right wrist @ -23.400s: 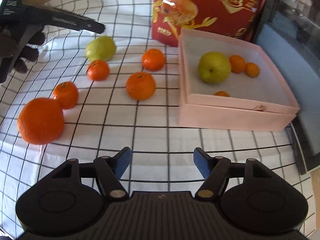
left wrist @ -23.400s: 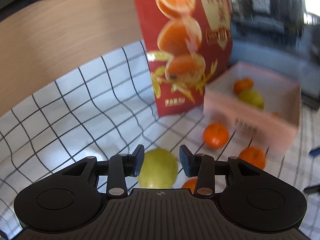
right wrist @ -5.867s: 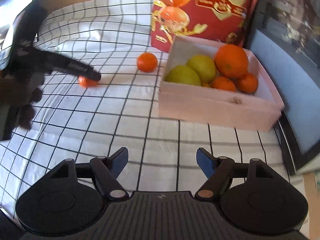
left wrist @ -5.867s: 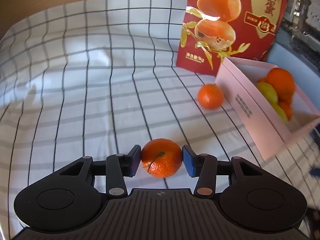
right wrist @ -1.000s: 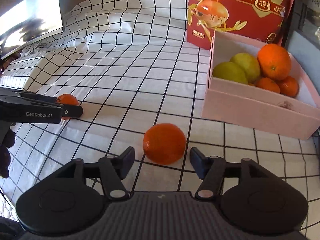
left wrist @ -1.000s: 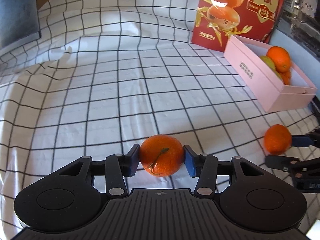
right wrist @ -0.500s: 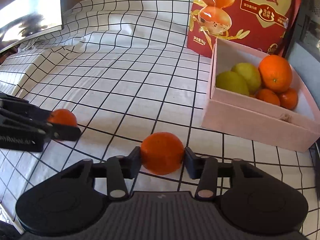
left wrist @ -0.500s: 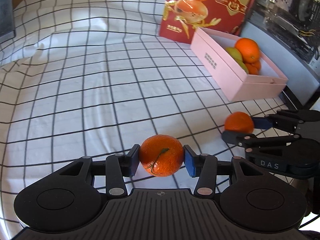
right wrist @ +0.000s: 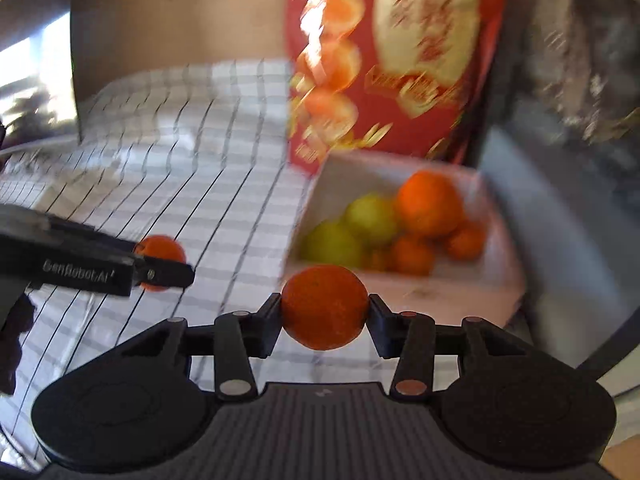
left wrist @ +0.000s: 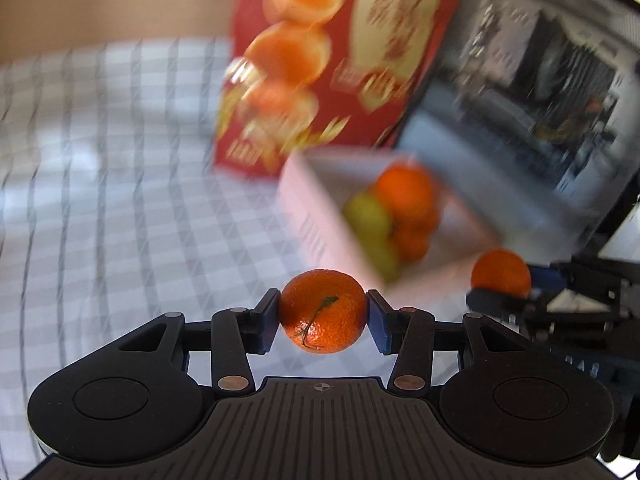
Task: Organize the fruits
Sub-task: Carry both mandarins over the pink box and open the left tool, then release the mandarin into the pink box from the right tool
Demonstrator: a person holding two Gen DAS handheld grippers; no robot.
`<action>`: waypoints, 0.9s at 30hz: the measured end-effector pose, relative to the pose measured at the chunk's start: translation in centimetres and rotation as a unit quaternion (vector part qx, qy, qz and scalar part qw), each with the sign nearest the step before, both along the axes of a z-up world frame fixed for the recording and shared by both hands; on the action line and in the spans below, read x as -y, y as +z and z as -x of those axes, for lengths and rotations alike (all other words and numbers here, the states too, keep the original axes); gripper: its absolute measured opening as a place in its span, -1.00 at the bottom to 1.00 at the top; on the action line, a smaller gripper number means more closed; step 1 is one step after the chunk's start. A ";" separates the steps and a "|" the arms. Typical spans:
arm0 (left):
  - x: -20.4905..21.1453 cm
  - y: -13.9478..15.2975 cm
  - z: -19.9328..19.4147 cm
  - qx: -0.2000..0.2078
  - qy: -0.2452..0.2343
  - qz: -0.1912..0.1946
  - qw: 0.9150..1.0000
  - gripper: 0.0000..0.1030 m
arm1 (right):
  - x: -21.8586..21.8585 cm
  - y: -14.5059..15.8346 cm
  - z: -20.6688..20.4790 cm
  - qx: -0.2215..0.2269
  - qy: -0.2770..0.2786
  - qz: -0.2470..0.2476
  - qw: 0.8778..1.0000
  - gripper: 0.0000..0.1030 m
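While you are carrying a mandarin in each gripper toward the pink box, you are risking a clash: both grippers are heading for the same opening, so one could knock the other or bump the near wall and pop a fruit loose. The left gripper is pinching a mandarin with a green stem line, pads pressing its sides. The right gripper is clamping a smooth mandarin, having just been closing on it. The box is already holding green and orange fruit piled at the back, so a drop could roll. The red bag is standing right behind it.
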State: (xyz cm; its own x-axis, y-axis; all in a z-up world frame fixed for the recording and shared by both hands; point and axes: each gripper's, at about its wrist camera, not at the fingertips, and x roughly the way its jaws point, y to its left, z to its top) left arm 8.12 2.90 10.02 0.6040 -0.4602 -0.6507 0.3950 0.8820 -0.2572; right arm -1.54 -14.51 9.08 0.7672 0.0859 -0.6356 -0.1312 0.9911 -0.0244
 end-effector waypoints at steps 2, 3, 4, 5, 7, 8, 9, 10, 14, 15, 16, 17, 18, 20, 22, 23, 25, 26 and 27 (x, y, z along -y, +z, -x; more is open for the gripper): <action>1.8 1.6 -1.4 0.018 -0.006 0.009 1.000 -0.01 | 1.4 1.6 -0.4 0.021 -0.012 0.011 1.000 -0.14; 2.6 2.4 -2.2 0.029 -0.009 0.012 0.999 -0.01 | 2.0 2.3 -0.5 0.031 -0.018 0.016 0.999 -0.14; 3.3 3.0 -2.9 0.036 -0.010 0.012 0.999 -0.01 | 2.7 2.9 -0.7 0.041 -0.024 0.020 0.999 -0.14; 4.1 3.4 -3.7 0.042 -0.010 0.014 0.999 0.00 | 3.4 3.5 -0.9 0.050 -0.031 0.023 0.998 -0.14; 5.5 3.9 -5.3 0.045 -0.006 0.019 0.999 0.00 | 4.8 4.3 -0.9 0.063 -0.039 0.021 0.997 -0.14; 6.1 4.0 -6.2 0.044 -0.003 0.023 0.999 0.00 | 5.4 4.6 -0.9 0.068 -0.043 0.018 0.997 -0.14; 6.8 4.0 -7.3 0.040 0.001 0.031 0.999 0.00 | 6.0 4.6 -0.8 0.070 -0.046 0.015 0.996 -0.14; 7.4 3.8 -8.4 0.034 0.004 0.039 0.999 0.00 | 6.4 4.5 -0.9 0.071 -0.048 0.012 0.996 -0.14; 9.6 2.0 -12.1 -0.008 0.018 0.029 0.999 -0.01 | 7.2 3.5 -1.3 0.063 -0.048 0.002 0.997 -0.14; 10.2 1.3 -12.9 -0.020 0.019 0.020 0.999 -0.01 | 7.3 3.2 -1.4 0.059 -0.047 0.000 0.997 -0.14; 10.5 0.6 -13.4 -0.029 0.018 0.012 0.999 -0.01 | 7.4 2.9 -1.7 0.055 -0.047 -0.002 0.997 -0.14; 10.7 0.1 -13.6 -0.033 0.018 0.008 0.999 -0.01 | 7.5 2.7 -1.9 0.052 -0.046 -0.004 0.998 -0.14; 10.6 -0.2 -13.5 -0.027 0.021 0.009 0.999 -0.01 | 7.6 2.5 -2.2 0.048 -0.046 -0.007 0.998 -0.14; 10.1 0.0 -13.0 -0.007 0.025 0.024 0.999 -0.02 | 7.8 2.3 -2.6 0.045 -0.047 -0.009 0.998 -0.14; 9.4 0.6 -12.5 0.006 0.023 0.038 0.999 -0.02 | 8.1 2.3 -2.8 0.048 -0.047 -0.010 0.998 -0.14; 9.2 1.1 -12.3 0.013 0.022 0.039 0.999 -0.01 | 8.2 2.2 -3.0 0.047 -0.048 -0.011 0.998 -0.14; 8.4 2.2 -11.1 0.032 0.023 0.043 0.998 -0.01 | 8.5 2.2 -3.5 0.044 -0.048 -0.015 0.998 -0.14; 7.9 2.7 -10.5 0.038 0.023 0.047 0.998 -0.01 | 8.5 2.2 -3.6 0.043 -0.049 -0.016 0.998 -0.14; 7.5 3.0 -9.9 0.040 0.024 0.050 0.998 -0.01 | 8.6 2.3 -3.9 0.043 -0.048 -0.017 0.998 -0.14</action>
State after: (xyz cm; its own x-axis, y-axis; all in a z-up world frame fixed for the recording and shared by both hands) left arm 18.02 -4.61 13.01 0.6750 -0.4900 -0.5517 0.3766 0.8717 -0.3135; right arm 2.40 -23.09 11.33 0.8241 0.0300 -0.5657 -0.0344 0.9994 0.0028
